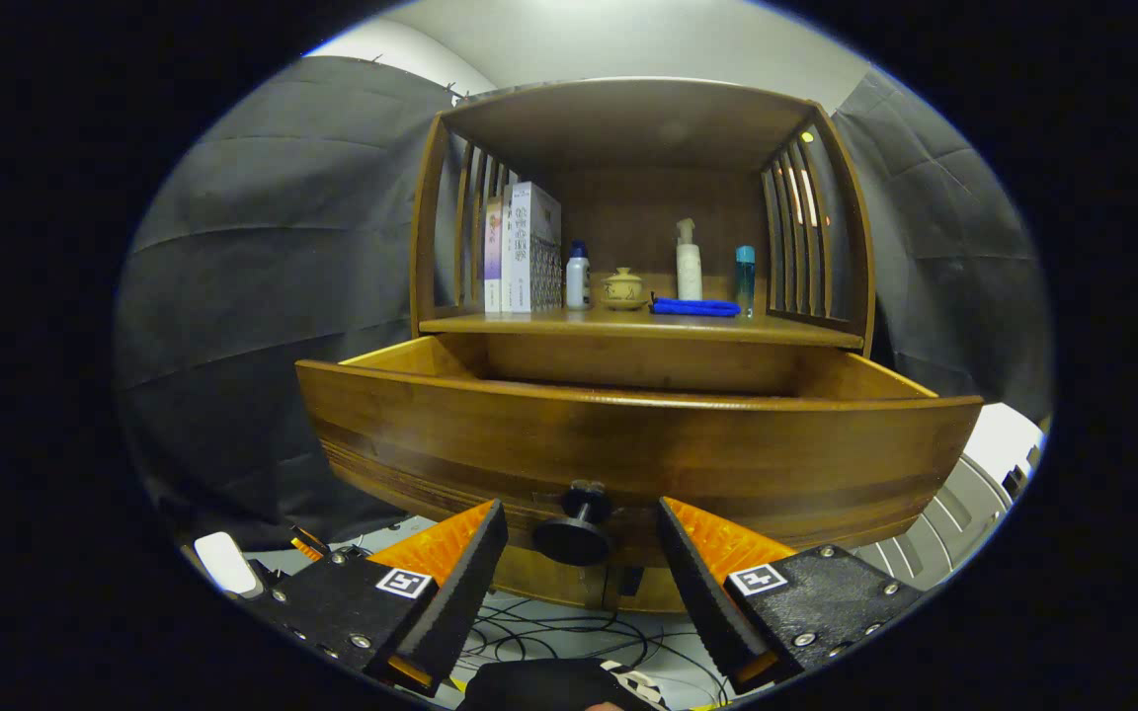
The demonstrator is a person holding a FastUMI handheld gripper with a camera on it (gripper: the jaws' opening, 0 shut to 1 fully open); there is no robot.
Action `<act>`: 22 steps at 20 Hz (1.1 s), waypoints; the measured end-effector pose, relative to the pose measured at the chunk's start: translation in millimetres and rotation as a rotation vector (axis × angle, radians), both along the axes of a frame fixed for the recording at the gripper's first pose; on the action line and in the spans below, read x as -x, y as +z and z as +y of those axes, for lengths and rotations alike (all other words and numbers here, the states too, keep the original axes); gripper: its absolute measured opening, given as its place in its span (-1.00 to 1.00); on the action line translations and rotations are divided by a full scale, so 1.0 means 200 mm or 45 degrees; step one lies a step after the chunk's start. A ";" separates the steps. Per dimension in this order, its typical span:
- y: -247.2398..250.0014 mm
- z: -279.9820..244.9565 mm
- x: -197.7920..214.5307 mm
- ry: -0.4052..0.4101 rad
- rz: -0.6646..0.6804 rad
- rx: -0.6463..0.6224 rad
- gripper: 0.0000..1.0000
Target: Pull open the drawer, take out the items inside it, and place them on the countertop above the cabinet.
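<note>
Looking along the fingers, I see the wooden drawer point(628, 444) standing pulled out of the cabinet point(638, 128), its curved front panel just ahead of the gripper point(582, 525). The drawer's dark round knob point(574, 533) sits between the two fingers, which stand spread apart, one to each side of it; neither finger touches the knob, so the jaws are open and hold nothing. From this low angle I cannot see into the drawer; only the upper parts of its inner walls show.

Above the drawer, the countertop point(549, 323) forms the floor of an open shelf with slatted sides. On it, from left to right, I see a few upright boxes point(525, 247), a small white bottle with a blue cap point(578, 276), a small lidded ceramic pot point(622, 288), a folded blue cloth point(695, 307) lying flat with a white pump bottle point(689, 262) behind it, and a slim blue bottle point(745, 278) near the right slats.

Below the cabinet, black cables point(569, 632) lie tangled on a pale floor. Dark cloth hangs on both sides of the cabinet.
</note>
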State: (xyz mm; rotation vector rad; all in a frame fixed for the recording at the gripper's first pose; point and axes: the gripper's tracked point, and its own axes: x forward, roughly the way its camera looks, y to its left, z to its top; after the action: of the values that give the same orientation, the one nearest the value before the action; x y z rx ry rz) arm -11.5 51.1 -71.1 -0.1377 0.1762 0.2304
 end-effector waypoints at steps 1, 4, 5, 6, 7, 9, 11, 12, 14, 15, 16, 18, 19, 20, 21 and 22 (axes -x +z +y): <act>0.04 0.01 0.00 0.013 -0.016 0.000 0.87; 0.19 0.05 0.03 0.043 -0.076 -0.024 0.87; 0.23 0.07 0.03 0.061 -0.080 -0.043 0.87; 0.26 0.09 0.03 0.078 -0.073 -0.059 0.87; 0.29 0.10 0.03 0.091 -0.063 -0.071 0.87; 0.36 0.09 -0.02 0.092 -0.055 -0.073 0.87; 0.42 0.07 -0.08 0.077 -0.057 -0.069 0.87; 0.44 0.07 -0.11 0.076 -0.047 -0.069 0.87; 0.46 0.06 -0.19 0.070 0.004 -0.065 0.87; 0.46 0.06 -0.24 0.066 0.039 -0.077 0.87; 0.47 0.06 -0.28 0.065 0.070 -0.094 0.87; 0.46 0.07 -0.36 0.063 0.141 -0.120 0.87; 0.46 0.06 -0.41 0.062 0.175 -0.135 0.87; 0.44 0.08 -0.44 0.070 0.219 -0.145 0.87; 0.41 0.09 -0.46 0.085 0.272 -0.145 0.87; 0.39 0.09 -0.50 0.090 0.316 -0.131 0.88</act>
State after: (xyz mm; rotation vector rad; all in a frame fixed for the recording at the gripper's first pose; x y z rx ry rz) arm 88.0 68.4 6.5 -0.0127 0.4061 0.3263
